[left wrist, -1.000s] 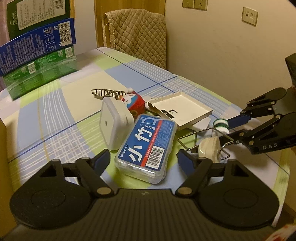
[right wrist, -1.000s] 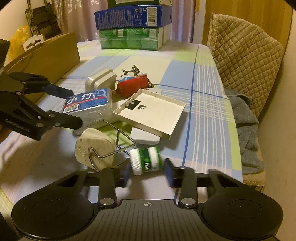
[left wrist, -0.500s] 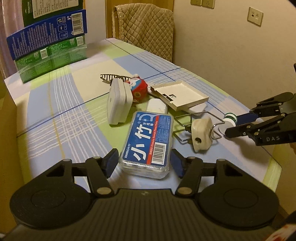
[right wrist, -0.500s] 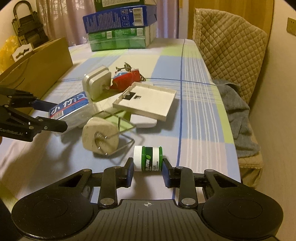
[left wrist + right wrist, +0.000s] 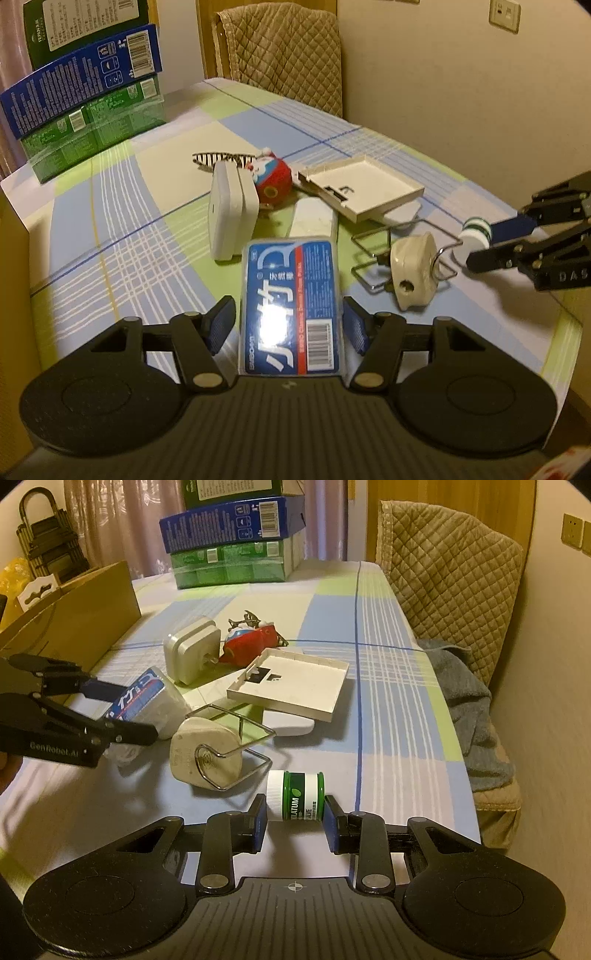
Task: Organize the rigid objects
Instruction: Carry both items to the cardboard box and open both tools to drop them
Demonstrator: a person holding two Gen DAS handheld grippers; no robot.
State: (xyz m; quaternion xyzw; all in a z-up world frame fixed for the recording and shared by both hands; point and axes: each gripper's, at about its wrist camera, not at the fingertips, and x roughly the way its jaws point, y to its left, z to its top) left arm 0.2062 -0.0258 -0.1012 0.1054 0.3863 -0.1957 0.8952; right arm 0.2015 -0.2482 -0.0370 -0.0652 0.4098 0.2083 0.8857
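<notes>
- Two grips on: left gripper (image 5: 290,326), jaws just closing, clamps the blue-labelled plastic box (image 5: 291,306) above the table (image 5: 122,229).
- Right gripper (image 5: 295,821) pinches the green jar (image 5: 295,794) end-to-end; round, it may roll free.

A lived-in home room, likely a dining corner. A table (image 5: 384,701) wears a pastel plaid cloth, and a chair (image 5: 450,590) draped in a quilted beige cover stands at its far end. Curtains (image 5: 122,528) hang behind stacked retail boxes (image 5: 229,542), wall sockets (image 5: 504,14) dot plain cream walls, and warm lamplight tints everything.
</notes>
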